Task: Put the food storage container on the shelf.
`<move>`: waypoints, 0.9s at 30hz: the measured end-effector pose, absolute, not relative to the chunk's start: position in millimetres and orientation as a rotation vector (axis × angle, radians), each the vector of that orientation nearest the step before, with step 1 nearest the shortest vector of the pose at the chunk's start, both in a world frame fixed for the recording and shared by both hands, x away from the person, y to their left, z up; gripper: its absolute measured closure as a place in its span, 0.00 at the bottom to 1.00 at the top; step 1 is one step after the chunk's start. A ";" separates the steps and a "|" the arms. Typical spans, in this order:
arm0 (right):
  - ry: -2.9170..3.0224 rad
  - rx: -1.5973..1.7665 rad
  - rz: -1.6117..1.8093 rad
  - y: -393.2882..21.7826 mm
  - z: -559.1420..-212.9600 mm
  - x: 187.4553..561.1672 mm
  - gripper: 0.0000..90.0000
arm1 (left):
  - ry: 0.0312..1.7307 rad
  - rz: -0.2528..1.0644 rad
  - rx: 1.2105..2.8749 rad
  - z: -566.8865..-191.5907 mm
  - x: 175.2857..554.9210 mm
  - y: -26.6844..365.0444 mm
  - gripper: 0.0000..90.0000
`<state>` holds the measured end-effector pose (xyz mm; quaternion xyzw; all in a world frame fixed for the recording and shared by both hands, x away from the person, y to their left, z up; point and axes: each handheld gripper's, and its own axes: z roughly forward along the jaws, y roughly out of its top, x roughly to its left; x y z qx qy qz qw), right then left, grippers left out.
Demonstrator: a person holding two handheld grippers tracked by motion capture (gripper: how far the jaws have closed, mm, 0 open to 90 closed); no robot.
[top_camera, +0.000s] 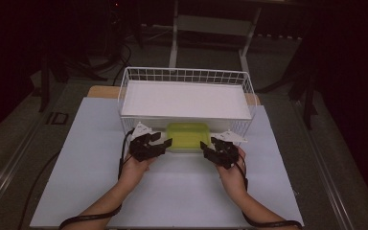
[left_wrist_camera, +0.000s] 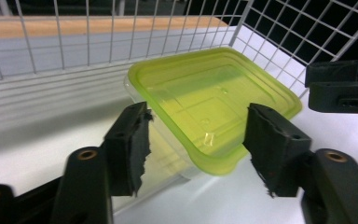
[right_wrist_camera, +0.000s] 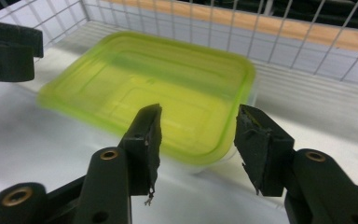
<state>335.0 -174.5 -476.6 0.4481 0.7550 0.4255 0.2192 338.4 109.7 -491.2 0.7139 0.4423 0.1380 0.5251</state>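
A clear plastic container (top_camera: 188,137) with a translucent yellow-green lid sits on the white surface (top_camera: 172,191), at the near, open edge of a white wire basket (top_camera: 187,75). The container is rectangular with rounded corners; its lid has a raised rim and a shallow stepped panel pressed into the middle, and the see-through walls show below the lid's lip in the left tool view (left_wrist_camera: 214,107) and the right tool view (right_wrist_camera: 158,93). Nothing can be made out inside it.

The left tool (top_camera: 159,143) is at the container's left end and the right tool (top_camera: 210,148) at its right end, each carried by a hand coming in from the near side. Both tools have their jaws apart. In the left tool view the near corner of the lid lies between the two black jaws without either pad (left_wrist_camera: 130,140) pressing on it; in the right tool view the pads (right_wrist_camera: 256,140) likewise stand clear of the lid's edge.
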 end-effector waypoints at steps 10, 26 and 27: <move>2.204 1.203 1.182 -165.3 -479.6 316.0 0.98 | 0.952 0.247 1.697 -480.7 313.5 132.6 0.34; 2.283 1.199 1.161 -146.6 -490.2 316.9 1.00 | 0.910 0.198 1.715 -501.7 277.0 137.3 0.01; 2.283 1.201 1.162 -145.9 -491.9 317.6 1.00 | 0.905 0.213 1.727 -502.7 275.8 136.2 0.01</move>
